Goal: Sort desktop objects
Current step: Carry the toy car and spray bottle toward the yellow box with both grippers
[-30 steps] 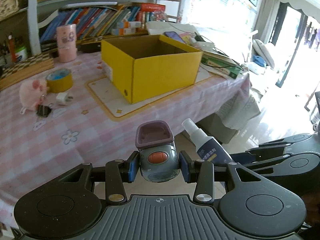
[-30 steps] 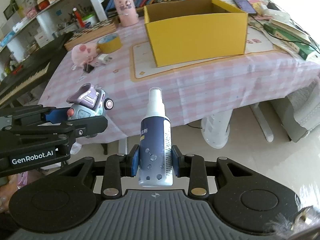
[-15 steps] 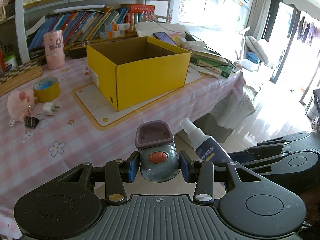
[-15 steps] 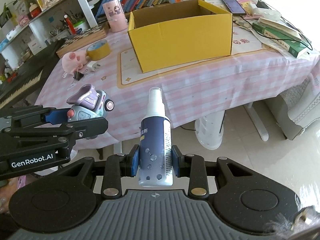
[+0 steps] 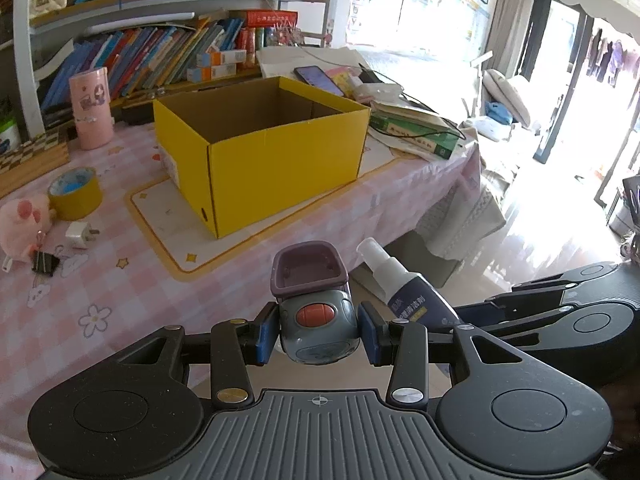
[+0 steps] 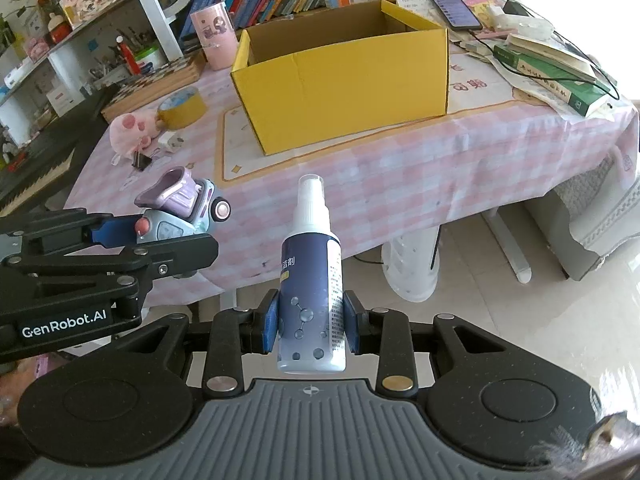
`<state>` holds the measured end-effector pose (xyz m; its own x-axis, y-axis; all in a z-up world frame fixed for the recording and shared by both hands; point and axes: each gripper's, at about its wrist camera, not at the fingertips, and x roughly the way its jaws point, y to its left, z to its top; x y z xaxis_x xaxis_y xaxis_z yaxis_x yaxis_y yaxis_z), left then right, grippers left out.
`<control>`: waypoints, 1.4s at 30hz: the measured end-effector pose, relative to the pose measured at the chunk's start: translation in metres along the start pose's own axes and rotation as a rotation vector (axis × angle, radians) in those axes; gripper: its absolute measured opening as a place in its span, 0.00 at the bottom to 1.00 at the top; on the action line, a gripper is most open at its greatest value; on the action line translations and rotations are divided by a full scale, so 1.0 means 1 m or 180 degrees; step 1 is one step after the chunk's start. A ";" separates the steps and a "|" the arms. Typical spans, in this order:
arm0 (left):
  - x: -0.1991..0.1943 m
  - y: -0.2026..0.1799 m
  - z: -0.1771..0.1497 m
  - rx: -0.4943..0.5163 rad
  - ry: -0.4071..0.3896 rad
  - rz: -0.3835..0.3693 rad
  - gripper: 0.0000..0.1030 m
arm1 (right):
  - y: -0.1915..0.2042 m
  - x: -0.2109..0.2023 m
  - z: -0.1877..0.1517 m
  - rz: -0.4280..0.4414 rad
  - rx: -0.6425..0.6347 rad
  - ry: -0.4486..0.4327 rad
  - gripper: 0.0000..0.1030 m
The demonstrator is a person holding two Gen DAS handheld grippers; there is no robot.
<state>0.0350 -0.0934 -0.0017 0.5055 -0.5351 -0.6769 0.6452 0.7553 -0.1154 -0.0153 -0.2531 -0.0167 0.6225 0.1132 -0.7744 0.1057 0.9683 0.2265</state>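
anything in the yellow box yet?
No. In the left wrist view the yellow box shows only bare brown cardboard inside, though its near floor is hidden; toy car and spray bottle sit in grippers.

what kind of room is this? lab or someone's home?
Most likely a home living or study room, not a lab: a crowded bookshelf, a pink checked tablecloth on the table, and a piano keyboard at the side.

Strong daylight floods in to the right of both grippers, blowing out the window and floor glare. Fisheye bending curves every edge; the centre stays sharp.
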 end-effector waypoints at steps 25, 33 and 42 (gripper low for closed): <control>0.047 -0.008 0.028 0.0011 0.0123 -0.0036 0.40 | -0.035 0.027 0.030 0.0042 -0.0013 0.0187 0.29; 0.057 -0.009 0.054 0.0055 -0.0054 0.0014 0.40 | -0.052 0.032 0.062 0.0084 -0.0078 0.0052 0.29; 0.061 -0.010 0.103 0.0011 -0.0436 0.0179 0.40 | -0.062 0.026 0.121 0.0123 -0.0448 -0.0270 0.29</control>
<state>0.1188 -0.1725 0.0332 0.6141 -0.5388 -0.5767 0.6155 0.7843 -0.0774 0.0879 -0.3373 0.0207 0.6879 0.1376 -0.7126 -0.0256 0.9858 0.1657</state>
